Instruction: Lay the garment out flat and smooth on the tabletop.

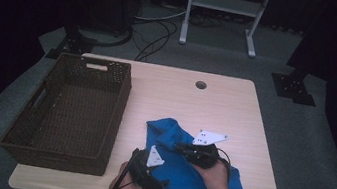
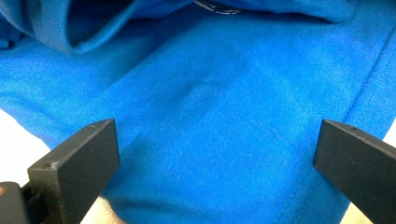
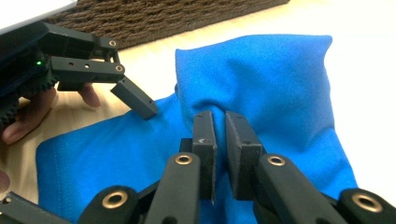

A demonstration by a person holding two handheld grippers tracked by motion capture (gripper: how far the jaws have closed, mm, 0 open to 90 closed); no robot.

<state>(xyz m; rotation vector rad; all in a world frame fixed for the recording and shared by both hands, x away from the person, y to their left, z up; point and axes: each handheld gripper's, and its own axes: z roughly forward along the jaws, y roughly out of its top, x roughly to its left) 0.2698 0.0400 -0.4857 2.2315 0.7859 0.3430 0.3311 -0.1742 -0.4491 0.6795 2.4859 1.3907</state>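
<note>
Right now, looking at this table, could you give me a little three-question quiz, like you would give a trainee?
1. True or false: the right gripper has its jaws pinched on a fold of the blue cloth.
2. How do the left gripper jaws stand over the cloth? A) wide apart, B) clamped shut, C) around the basket rim.
3. Fill in: the brown woven basket sits on the ____ part of the table in the high view.

Key
1. True: a raised fold sits between the nearly closed jaws.
2. A: they stand wide apart with flat cloth between them.
3. Left.
</note>
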